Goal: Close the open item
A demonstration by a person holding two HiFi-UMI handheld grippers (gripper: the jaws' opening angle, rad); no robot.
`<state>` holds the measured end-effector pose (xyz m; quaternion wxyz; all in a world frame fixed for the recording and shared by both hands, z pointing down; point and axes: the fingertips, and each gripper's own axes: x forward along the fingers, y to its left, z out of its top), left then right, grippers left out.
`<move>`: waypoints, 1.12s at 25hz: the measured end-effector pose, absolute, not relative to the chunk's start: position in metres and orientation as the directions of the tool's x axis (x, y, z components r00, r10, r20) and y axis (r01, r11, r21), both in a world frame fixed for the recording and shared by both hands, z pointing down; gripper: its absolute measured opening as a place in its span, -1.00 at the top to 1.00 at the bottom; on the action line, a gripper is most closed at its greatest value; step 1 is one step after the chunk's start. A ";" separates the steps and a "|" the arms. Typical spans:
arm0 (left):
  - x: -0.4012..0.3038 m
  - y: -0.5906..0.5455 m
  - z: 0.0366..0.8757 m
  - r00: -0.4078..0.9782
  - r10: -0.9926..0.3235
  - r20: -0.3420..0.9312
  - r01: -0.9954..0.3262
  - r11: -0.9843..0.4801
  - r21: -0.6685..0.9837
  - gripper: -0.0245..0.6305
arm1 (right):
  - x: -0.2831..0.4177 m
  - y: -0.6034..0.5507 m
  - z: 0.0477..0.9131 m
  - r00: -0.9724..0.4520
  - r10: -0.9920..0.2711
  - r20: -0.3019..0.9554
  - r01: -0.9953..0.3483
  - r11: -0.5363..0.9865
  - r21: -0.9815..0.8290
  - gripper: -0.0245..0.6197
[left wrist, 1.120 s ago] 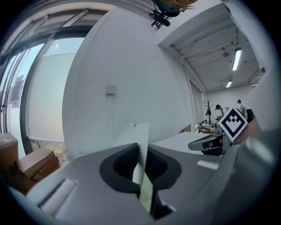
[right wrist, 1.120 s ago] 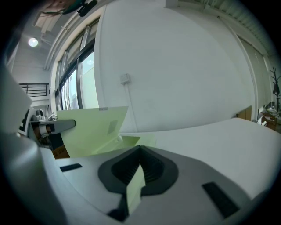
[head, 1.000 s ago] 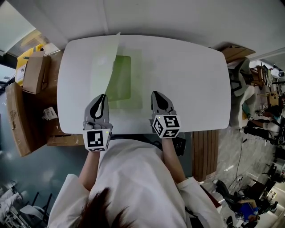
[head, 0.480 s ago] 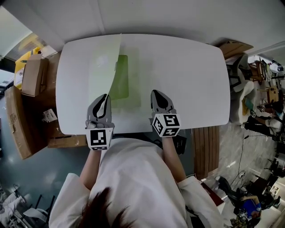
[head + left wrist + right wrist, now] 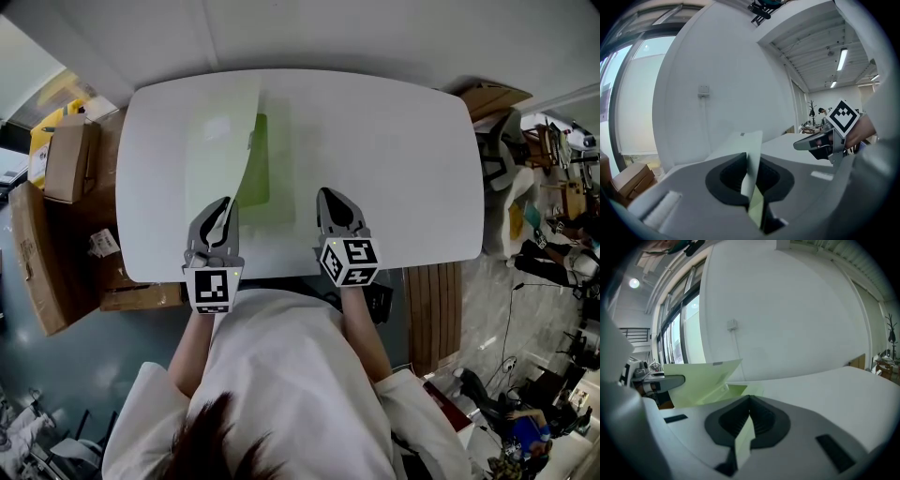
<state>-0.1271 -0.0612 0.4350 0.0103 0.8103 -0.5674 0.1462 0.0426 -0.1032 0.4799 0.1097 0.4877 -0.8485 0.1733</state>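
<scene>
**Mid-close: cover raised, ready to fold over**

Working the closing step on the pale green folder (image 5: 264,178), lying on the white table (image 5: 403,159) at about 11 o'clock from the person. Pinching the folder's cover (image 5: 217,150) at its near edge with the left gripper (image 5: 221,208): jaws clenched on the thin sheet (image 5: 752,164), which stands tilted up off the table. Clamping what looks like the near edge of the lower leaf (image 5: 743,439) with the right gripper (image 5: 332,202), jaws likewise closed on a pale green sheet, apparently to steady the folder.

Next, by judgement: swinging the cover toward 3 o'clock, lowering it flat onto the lower leaf, then letting go. Calls for a slow arc, since thin card bends and can slip from a pinch.

Around: 2 cardboard boxes (image 5: 66,159) off the table at 9 o'clock, well apart from the work, and a cluttered room beyond the table at 3 o'clock.

In the way, by judgement: only the right gripper itself, sitting at the near edge where the cover should land. Likely needs pulling clear first.
</scene>
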 end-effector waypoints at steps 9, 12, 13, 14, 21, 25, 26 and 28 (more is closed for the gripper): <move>-0.120 -0.059 0.442 0.335 -0.903 0.268 -0.908 -0.385 -0.163 0.87 | 0.044 -0.102 0.480 -0.497 -0.792 0.356 -0.868 0.462 -0.185 0.91; -0.117 -0.058 0.445 0.343 -0.898 0.276 -0.903 -0.396 -0.164 0.86 | 0.044 -0.101 0.480 -0.497 -0.792 0.355 -0.868 0.462 -0.184 0.91; -0.115 -0.058 0.446 0.345 -0.896 0.280 -0.902 -0.399 -0.166 0.86 | 0.044 -0.101 0.480 -0.497 -0.792 0.355 -0.868 0.462 -0.184 0.91; -0.114 -0.058 0.448 0.347 -0.894 0.283 -0.899 -0.403 -0.169 0.86 | 0.044 -0.101 0.480 -0.497 -0.792 0.355 -0.868 0.462 -0.184 0.91; -0.105 -0.057 0.457 0.369 -0.877 0.309 -0.882 -0.435 -0.181 0.85 | 0.045 -0.101 0.480 -0.490 -0.795 0.359 -0.872 0.455 -0.181 0.91; -0.101 -0.057 0.460 0.374 -0.870 0.320 -0.875 -0.446 -0.189 0.85 | 0.046 -0.102 0.479 -0.489 -0.796 0.357 -0.872 0.454 -0.182 0.91; -0.100 -0.057 0.461 0.375 -0.869 0.323 -0.872 -0.449 -0.195 0.85 | 0.046 -0.102 0.479 -0.488 -0.796 0.357 -0.872 0.453 -0.182 0.91; -0.099 -0.057 0.463 0.377 -0.866 0.328 -0.867 -0.455 -0.205 0.85 | 0.047 -0.102 0.480 -0.487 -0.797 0.357 -0.873 0.452 -0.182 0.91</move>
